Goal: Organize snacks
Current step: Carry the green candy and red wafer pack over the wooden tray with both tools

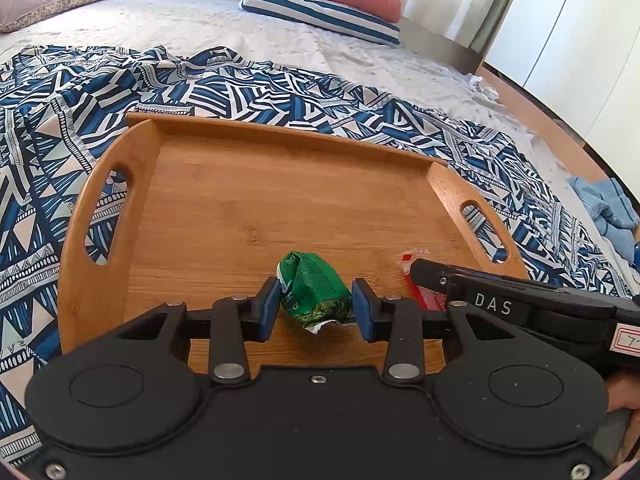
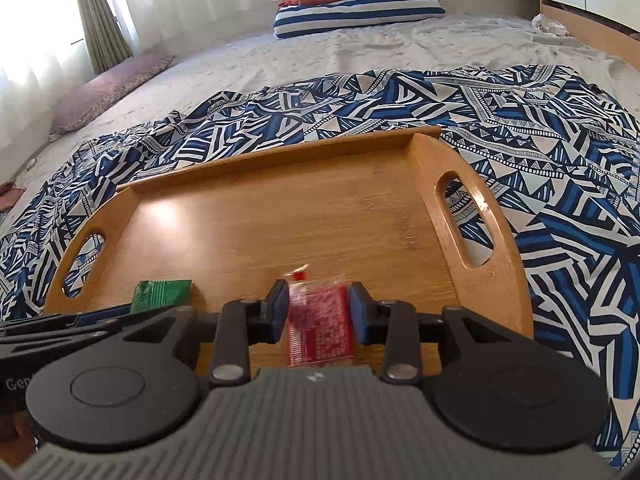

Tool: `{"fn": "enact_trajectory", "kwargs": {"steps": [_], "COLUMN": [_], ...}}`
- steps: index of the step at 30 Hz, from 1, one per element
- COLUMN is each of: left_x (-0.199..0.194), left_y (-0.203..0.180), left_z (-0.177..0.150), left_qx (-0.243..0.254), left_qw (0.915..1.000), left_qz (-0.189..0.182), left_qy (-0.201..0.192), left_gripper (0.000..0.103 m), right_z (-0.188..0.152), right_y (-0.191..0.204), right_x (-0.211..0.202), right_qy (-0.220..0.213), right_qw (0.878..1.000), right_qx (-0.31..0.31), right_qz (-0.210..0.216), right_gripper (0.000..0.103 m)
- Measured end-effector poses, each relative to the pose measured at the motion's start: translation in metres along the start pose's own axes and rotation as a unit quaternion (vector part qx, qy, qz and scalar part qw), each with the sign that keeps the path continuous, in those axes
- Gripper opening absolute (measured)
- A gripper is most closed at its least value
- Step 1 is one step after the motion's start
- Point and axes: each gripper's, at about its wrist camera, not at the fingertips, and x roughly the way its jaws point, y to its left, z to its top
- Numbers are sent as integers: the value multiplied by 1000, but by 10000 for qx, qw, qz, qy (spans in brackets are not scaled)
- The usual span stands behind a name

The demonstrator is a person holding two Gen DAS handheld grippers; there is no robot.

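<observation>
Patterned bedspread (image 1: 60,128): one tray (image 1: 288,200) (two snacks (image 1: 316,292)).

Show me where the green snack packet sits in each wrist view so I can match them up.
Left wrist view: the green snack packet is low centre, between the left gripper pads, over the tray's near edge.
Right wrist view: the same packet is lower left, just beyond the other gripper's black body.
Shared landmark: the wooden tray with cut-out handles, on the patterned blue cloth.
</observation>
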Motion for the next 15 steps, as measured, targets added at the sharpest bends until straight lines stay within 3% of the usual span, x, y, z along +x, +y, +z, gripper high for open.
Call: {"fn": "enact_trajectory", "kwargs": {"steps": [9,15], "left_x": [1,-8], "left_y": [0,-2], "left_z": [-2,-3], "left_qx": [70,99], "left_qw": [10000,9998], "left_qz": [22,143], "left_qy": [12,-49], "left_gripper": [38,53], "right_z": [0,1], "right_y": [1,4], "right_x": [-2,-9], "right_qy": [-25,-75], "right_qw": [10000,10000], "right_qx": [-29,-53], "right_qz": [3,0], "right_gripper": [43,43]}}
